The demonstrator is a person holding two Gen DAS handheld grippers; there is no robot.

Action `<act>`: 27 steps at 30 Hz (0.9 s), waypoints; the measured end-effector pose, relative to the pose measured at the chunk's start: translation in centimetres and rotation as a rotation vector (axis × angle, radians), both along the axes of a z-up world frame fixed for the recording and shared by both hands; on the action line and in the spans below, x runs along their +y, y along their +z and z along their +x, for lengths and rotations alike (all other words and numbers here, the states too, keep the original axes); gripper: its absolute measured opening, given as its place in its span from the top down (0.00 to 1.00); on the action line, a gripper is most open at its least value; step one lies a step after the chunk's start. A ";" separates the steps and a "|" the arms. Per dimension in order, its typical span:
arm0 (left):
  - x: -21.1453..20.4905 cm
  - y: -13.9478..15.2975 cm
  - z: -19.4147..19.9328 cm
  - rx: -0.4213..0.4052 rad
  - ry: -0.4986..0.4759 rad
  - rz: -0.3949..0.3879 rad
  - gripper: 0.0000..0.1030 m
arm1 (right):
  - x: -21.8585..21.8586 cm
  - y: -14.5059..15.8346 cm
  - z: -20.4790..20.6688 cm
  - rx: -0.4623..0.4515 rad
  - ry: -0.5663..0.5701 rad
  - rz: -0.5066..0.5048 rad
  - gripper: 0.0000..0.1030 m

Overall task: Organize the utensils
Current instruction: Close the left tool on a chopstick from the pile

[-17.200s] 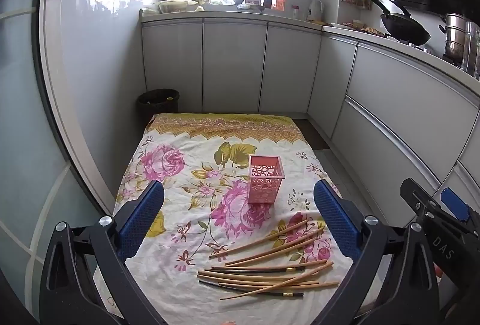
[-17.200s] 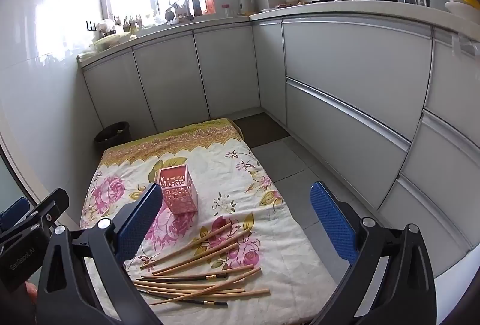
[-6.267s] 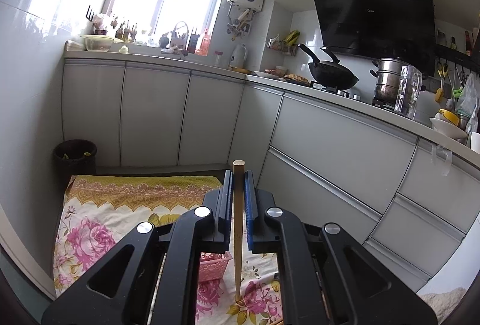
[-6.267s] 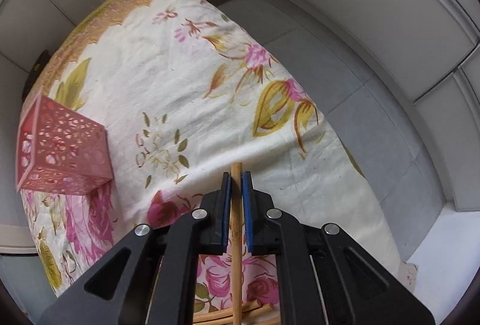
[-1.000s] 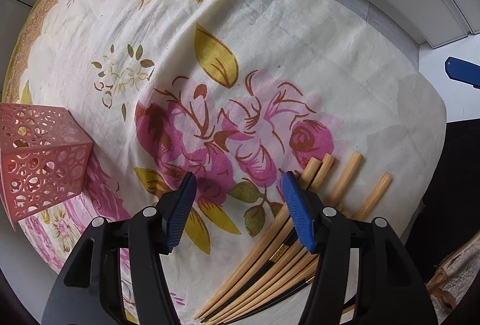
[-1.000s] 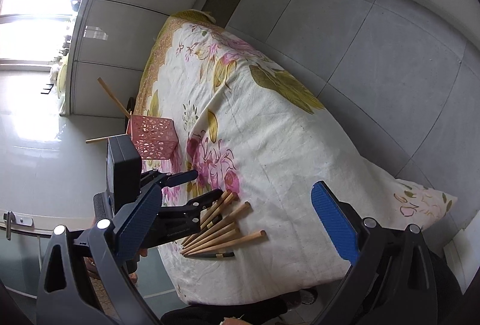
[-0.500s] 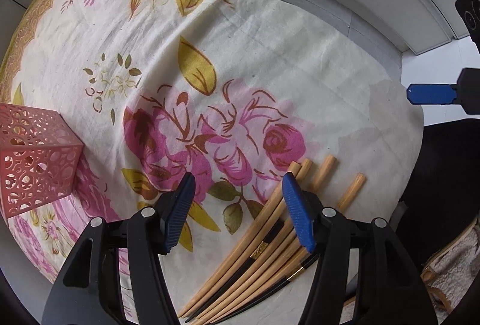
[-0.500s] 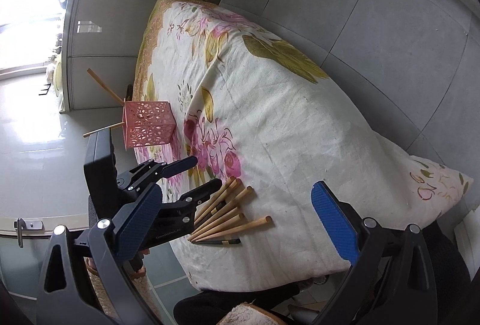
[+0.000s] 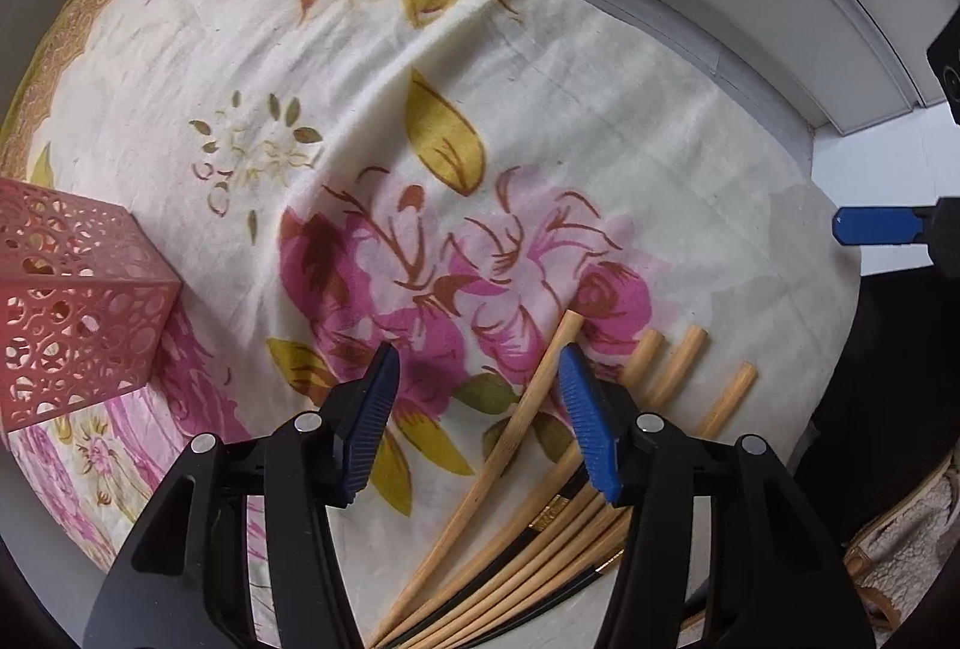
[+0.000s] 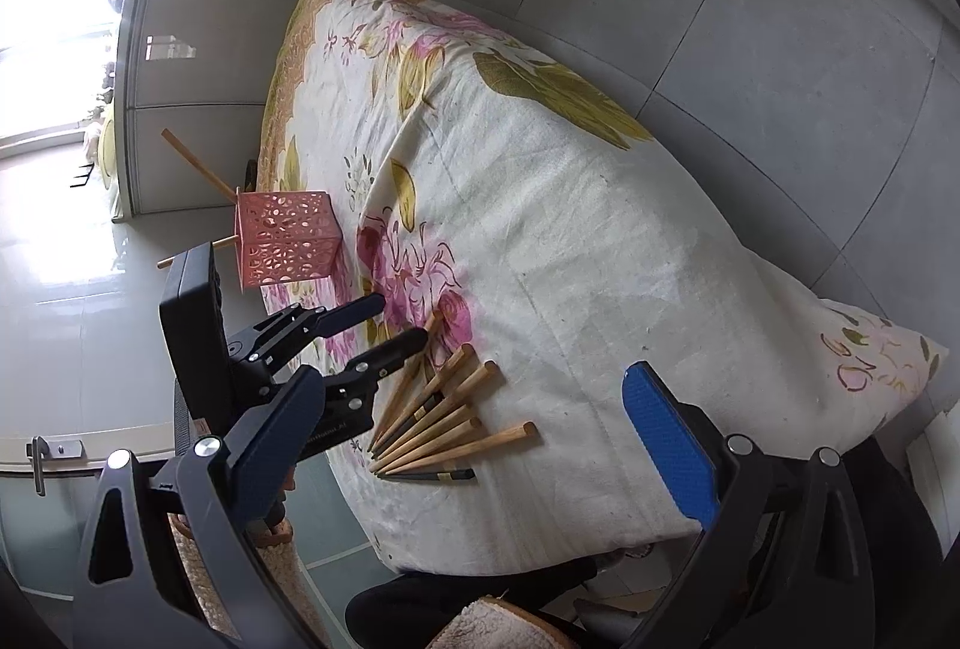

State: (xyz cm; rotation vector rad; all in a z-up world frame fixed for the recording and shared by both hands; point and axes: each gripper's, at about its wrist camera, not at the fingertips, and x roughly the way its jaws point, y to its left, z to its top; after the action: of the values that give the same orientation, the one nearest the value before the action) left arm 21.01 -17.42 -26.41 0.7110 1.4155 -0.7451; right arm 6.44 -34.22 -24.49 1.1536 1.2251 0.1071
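Left wrist view: left gripper [image 9: 477, 412] half open, jaws just closing, empty, straddling outermost chopstick [image 9: 516, 424] near worktop's near edge. Close squarely on one stick only. Right gripper [image 10: 474, 436] wide open, empty.

A cream floral cloth [image 9: 540, 67] with pink roses covers the table; grey floor tiles [image 10: 750, 19] and white cabinet doors [image 10: 198, 43] surround it.

Two chopsticks [image 10: 186, 157] are now seen standing in the pink holder [image 10: 287, 236], which was empty at the start. The left gripper [image 9: 477, 391], clamped on a stick seconds ago, has been brought over the pile [image 9: 540, 517]; its jaws have just been narrowed, the leftmost stick [image 9: 510, 436] framed between the fingers, untouched.
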 end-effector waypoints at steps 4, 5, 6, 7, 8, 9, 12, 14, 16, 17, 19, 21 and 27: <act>-0.3 0.1 -1.4 0.002 -0.052 0.007 0.50 | 0.0 -0.1 0.1 0.002 0.001 0.002 0.06; -0.5 -0.1 -1.9 0.001 -0.070 0.012 0.50 | 0.1 0.0 0.1 0.002 0.004 0.003 0.06; -0.8 -0.2 -2.2 -0.001 -0.083 0.022 0.50 | 0.2 0.0 0.2 0.002 0.007 0.004 0.06; -1.1 -0.5 -2.5 -0.004 -0.095 0.040 0.52 | 0.3 -0.1 0.2 0.004 0.009 0.004 0.06; -1.6 -0.3 -2.5 -0.004 -0.097 0.039 0.55 | 0.4 -0.1 0.2 0.006 0.011 0.004 0.06; -1.8 -0.4 -2.5 0.007 -0.088 0.034 0.58 | 0.5 -0.1 0.2 0.008 0.012 0.004 0.06; -1.9 -0.1 -2.6 -0.002 -0.087 0.028 0.80 | 0.6 -0.2 0.3 0.020 0.003 -0.002 0.06; -2.2 0.0 -2.3 -0.008 -0.079 0.022 0.89 | 0.7 -0.4 0.2 0.033 -0.011 -0.002 0.06; -2.0 0.6 -2.3 -0.021 -0.076 0.007 0.90 | 0.9 -0.6 0.3 0.042 -0.016 0.011 0.07; -1.8 0.8 -2.4 -0.027 -0.064 -0.006 0.90 | 1.1 -0.7 0.4 0.049 -0.004 0.011 0.08; -0.8 1.1 -2.8 -0.046 -0.048 -0.028 0.90 | 1.7 -0.8 0.6 0.063 0.016 -0.019 0.19; 0.2 1.6 -3.2 -0.079 -0.032 -0.037 0.90 | 2.5 -0.9 0.8 0.083 0.038 -0.048 0.26; 5.4 6.5 -4.5 -0.162 0.047 -0.174 0.90 | 5.5 -1.7 0.3 0.192 0.054 -0.013 0.42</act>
State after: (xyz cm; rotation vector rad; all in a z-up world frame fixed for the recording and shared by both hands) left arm 16.47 -12.03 -19.91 0.5870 1.2010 -0.7466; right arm 6.78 -28.75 -26.21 1.1393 1.4252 0.0290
